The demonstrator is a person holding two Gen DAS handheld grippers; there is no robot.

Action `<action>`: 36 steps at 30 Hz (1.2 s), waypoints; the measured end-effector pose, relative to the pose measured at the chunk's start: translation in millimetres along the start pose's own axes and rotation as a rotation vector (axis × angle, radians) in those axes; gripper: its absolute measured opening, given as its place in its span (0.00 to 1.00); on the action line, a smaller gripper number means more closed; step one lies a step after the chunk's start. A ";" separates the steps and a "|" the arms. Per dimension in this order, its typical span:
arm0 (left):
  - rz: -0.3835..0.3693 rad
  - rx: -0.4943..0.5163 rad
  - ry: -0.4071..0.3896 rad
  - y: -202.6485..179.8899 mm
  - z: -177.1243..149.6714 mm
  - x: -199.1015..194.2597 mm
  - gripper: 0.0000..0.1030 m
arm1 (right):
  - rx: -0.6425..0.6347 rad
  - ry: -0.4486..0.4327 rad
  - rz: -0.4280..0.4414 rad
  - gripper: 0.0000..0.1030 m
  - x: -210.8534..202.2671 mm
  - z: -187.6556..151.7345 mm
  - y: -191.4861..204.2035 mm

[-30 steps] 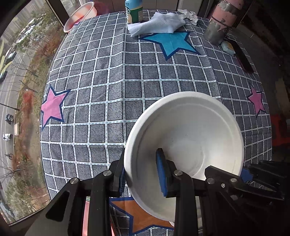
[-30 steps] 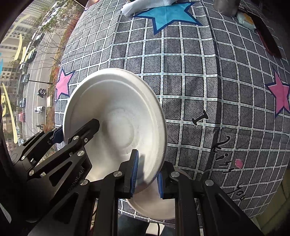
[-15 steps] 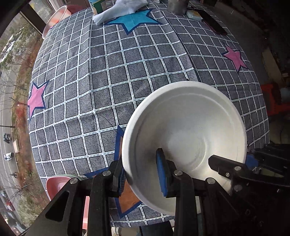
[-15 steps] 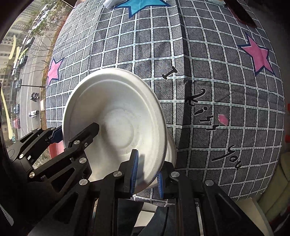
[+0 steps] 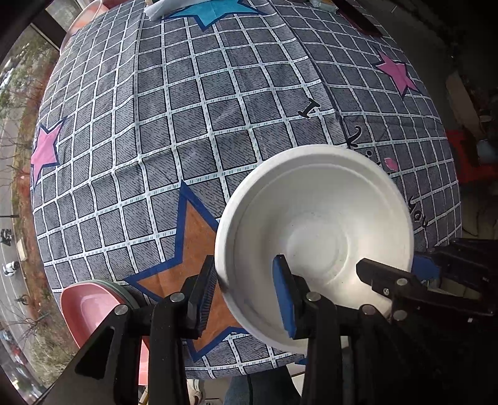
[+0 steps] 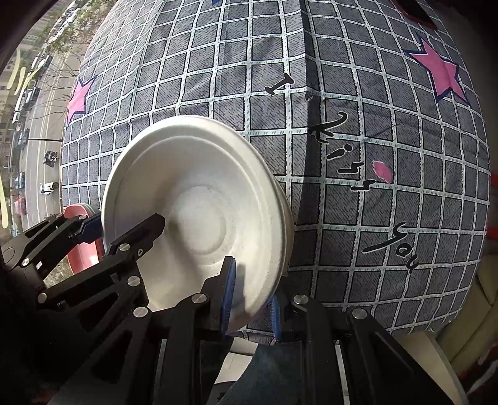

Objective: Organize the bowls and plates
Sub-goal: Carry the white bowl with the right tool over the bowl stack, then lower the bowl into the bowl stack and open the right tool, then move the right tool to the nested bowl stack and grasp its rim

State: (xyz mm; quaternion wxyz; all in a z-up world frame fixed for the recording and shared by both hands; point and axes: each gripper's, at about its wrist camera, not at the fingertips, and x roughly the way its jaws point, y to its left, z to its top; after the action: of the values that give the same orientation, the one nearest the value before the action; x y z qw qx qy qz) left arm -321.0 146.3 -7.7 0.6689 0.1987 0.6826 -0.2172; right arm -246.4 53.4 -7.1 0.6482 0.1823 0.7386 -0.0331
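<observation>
Tablecloth (image 6: 358, 78) lettered "I Kiss you" (black script), white bowl (image 6: 199, 218)

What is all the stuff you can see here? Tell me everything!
white bowl: at least one, more rims seem nested beneath, white, near table edge.
pink dish: one, pink, on a greenish one, left near edge.
tablecloth: one, grey checked with coloured stars, covers table.
white cloth: one, white, far edge.
left gripper: black, blue pads, jaws opening astride the bowl's rim.
right gripper: black, blue pads, shut on the bowl's rim.
</observation>
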 end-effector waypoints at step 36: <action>-0.008 -0.107 -0.020 66.4 -26.9 -45.2 1.00 | 0.048 0.044 -0.122 0.99 -19.2 2.8 -34.5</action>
State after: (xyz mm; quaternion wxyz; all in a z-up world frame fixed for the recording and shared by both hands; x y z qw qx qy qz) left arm -304.8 217.2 35.7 0.6846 0.1578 0.6871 -0.1853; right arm -252.7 16.1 4.6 0.6240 0.1530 0.7614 -0.0863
